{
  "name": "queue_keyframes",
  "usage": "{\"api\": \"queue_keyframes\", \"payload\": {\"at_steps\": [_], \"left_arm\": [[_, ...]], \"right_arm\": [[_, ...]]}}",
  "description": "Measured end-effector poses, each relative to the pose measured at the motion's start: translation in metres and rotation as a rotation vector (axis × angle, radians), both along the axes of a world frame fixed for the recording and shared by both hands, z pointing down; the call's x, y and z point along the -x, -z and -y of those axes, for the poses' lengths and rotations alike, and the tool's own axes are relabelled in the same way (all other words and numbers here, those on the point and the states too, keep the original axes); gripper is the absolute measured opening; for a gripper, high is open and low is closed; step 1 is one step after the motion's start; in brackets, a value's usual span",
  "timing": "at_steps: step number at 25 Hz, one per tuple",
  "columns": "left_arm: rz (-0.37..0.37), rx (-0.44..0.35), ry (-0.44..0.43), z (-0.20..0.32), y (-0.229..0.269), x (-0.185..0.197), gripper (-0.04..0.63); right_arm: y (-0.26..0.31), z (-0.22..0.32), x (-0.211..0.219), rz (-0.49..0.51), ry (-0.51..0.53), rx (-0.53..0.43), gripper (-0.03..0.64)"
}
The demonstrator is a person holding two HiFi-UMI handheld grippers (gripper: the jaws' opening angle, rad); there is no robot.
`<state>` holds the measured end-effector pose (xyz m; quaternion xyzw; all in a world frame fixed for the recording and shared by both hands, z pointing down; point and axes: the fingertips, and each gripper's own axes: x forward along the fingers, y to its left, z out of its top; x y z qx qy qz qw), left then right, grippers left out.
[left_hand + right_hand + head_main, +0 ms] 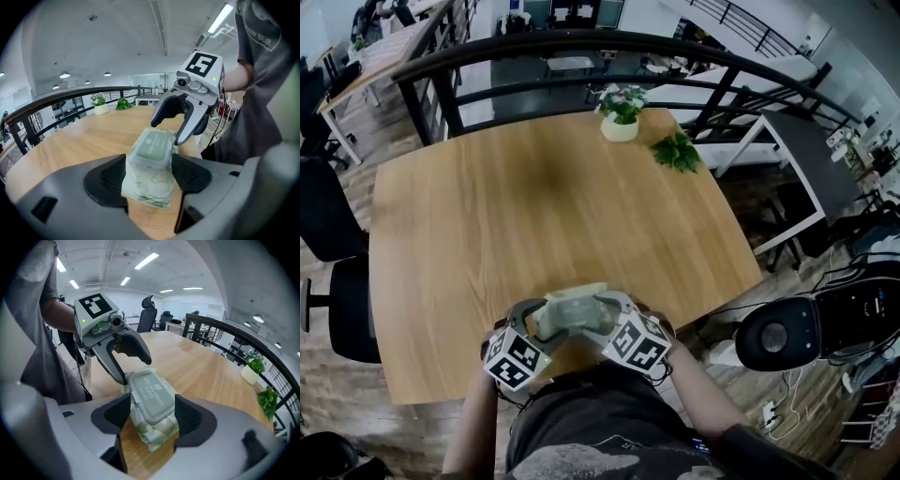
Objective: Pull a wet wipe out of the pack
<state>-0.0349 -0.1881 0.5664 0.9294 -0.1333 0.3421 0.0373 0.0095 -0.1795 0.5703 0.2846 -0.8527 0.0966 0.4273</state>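
Observation:
A pale green wet wipe pack (570, 309) with a grey flip lid lies flat on the wooden table (534, 187), close to its near edge. My left gripper (528, 317) comes at it from the left and my right gripper (611, 315) from the right, facing each other. In the left gripper view the pack (152, 147) sits between the spread jaws of the left gripper (150, 176), and the right gripper (169, 131) stands over its far end. In the right gripper view the pack (150, 397) lies between the wide jaws of the right gripper (152, 416), with the left gripper (133, 369) opposite. The lid is closed.
A white pot with flowers (621, 117) and a green leafy sprig (677, 150) stand at the table's far edge, before a black railing (581, 45). Office chairs (328, 216) stand to the left. A round black device (778, 333) sits on the floor at the right.

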Motion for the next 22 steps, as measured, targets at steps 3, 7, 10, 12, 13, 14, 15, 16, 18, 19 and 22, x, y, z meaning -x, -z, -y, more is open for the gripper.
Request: {"api": "queue_keyframes", "payload": {"at_steps": [3,7,10,12,13,14,15,16,18,19,22], "left_arm": [[0.003,0.009,0.016,0.004,-0.003,-0.001,0.295],[0.005,0.029,0.027,0.004,-0.006,-0.002,0.301],[0.004,0.051,0.026,0.004,-0.011,-0.004,0.301],[0.001,0.061,0.027,0.004,-0.013,-0.005,0.301],[-0.002,0.064,0.029,0.004,-0.013,-0.005,0.301],[-0.006,0.066,0.031,0.005,-0.014,-0.005,0.299],[-0.01,0.068,0.035,0.005,-0.014,-0.005,0.296],[-0.011,0.069,0.041,0.005,-0.014,-0.006,0.29],[-0.009,0.071,0.051,0.005,-0.015,-0.006,0.285],[-0.005,0.072,0.055,0.005,-0.015,-0.006,0.284],[0.008,0.076,0.064,0.005,-0.016,-0.007,0.284]], "right_arm": [[-0.005,0.004,0.002,-0.041,0.048,-0.013,0.276],[-0.008,0.007,0.006,-0.075,0.125,-0.003,0.291],[-0.012,0.008,0.007,-0.099,0.177,0.023,0.301],[-0.014,0.009,0.011,-0.114,0.231,0.034,0.299],[-0.015,0.009,0.012,-0.119,0.26,0.035,0.299],[-0.015,0.01,0.013,-0.121,0.285,0.035,0.299],[-0.015,0.011,0.014,-0.122,0.303,0.035,0.299],[-0.016,0.012,0.014,-0.12,0.315,0.037,0.299],[-0.017,0.012,0.014,-0.112,0.327,0.045,0.299],[-0.018,0.012,0.014,-0.106,0.332,0.052,0.299],[-0.019,0.011,0.013,-0.099,0.339,0.079,0.298]]}}
